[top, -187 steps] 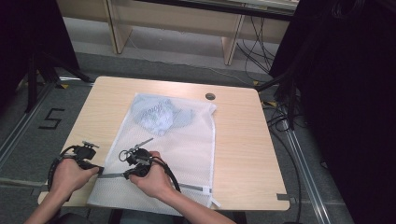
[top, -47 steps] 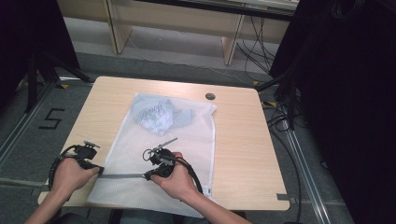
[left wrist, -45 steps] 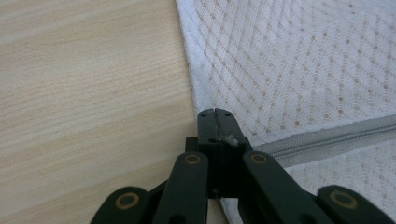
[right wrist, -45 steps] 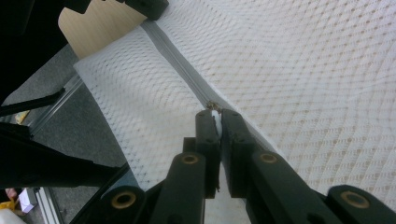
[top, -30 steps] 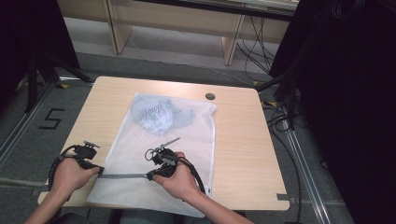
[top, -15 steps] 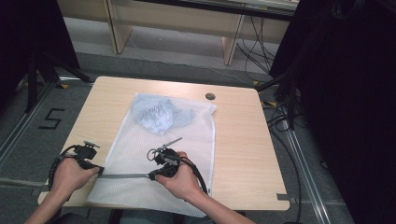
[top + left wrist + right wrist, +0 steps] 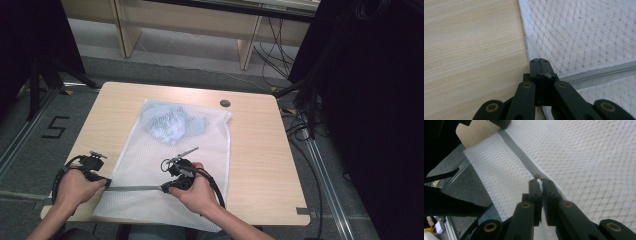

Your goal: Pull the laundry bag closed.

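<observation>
A white mesh bag (image 7: 165, 160) lies flat on the wooden table (image 7: 255, 150), with a bundle of pale blue cloth (image 7: 167, 122) inside its far end. A grey zipper (image 7: 135, 188) runs across the bag near the front edge. My left gripper (image 7: 106, 181) is shut on the bag's left edge at the zipper's end; in the left gripper view it (image 7: 539, 67) pinches the mesh hem beside the zipper (image 7: 604, 72). My right gripper (image 7: 165, 188) is partway along the zipper, and in the right gripper view it (image 7: 538, 183) is shut on the small zipper pull (image 7: 537, 177).
The bag's near end hangs over the table's front edge. A round cable hole (image 7: 225, 103) sits at the far side of the table. Cables (image 7: 300, 125) run over the floor to the right, and a "5" mark (image 7: 55, 127) lies on the floor at the left.
Since the earliest frame my right gripper has slid to the right along the zipper. Over the last second it has hardly shifted. The left gripper has stayed at the bag's edge.
</observation>
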The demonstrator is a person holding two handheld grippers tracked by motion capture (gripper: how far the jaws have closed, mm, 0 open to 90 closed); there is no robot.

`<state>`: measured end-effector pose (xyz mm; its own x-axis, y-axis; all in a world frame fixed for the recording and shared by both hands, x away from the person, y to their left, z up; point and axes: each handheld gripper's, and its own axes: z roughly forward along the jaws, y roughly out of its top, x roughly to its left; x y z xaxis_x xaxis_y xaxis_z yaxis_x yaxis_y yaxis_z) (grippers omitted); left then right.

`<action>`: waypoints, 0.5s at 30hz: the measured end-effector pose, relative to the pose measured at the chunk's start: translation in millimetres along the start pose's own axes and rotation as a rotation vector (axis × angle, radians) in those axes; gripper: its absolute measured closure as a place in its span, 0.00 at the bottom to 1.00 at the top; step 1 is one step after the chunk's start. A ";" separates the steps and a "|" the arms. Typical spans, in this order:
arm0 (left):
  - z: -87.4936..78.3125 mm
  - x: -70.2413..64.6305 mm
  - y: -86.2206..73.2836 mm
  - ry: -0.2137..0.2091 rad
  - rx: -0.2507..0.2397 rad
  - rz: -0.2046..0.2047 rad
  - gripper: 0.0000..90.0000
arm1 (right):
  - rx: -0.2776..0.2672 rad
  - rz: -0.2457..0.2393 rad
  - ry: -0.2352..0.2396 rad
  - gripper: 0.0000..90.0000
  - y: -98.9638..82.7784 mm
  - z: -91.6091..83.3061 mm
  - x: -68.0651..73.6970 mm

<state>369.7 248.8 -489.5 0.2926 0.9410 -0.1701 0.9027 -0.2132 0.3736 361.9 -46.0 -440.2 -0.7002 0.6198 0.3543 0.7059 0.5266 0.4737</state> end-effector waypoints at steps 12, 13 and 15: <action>0.3 -0.7 0.2 0.001 -0.003 -0.003 1.00 | -0.001 0.004 0.008 0.97 -4.5 -4.0 -3.1; 0.5 -0.9 0.0 0.002 -0.007 -0.004 1.00 | -0.001 -0.007 -0.007 0.97 -4.9 -4.0 -3.5; 0.5 -1.0 0.1 0.003 -0.006 -0.004 1.00 | -0.001 -0.003 -0.005 0.97 -5.2 -4.1 -3.5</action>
<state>369.6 247.7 -489.7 0.2882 0.9425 -0.1693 0.9021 -0.2079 0.3780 360.3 -53.3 -440.6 -0.7018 0.6209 0.3492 0.7037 0.5278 0.4757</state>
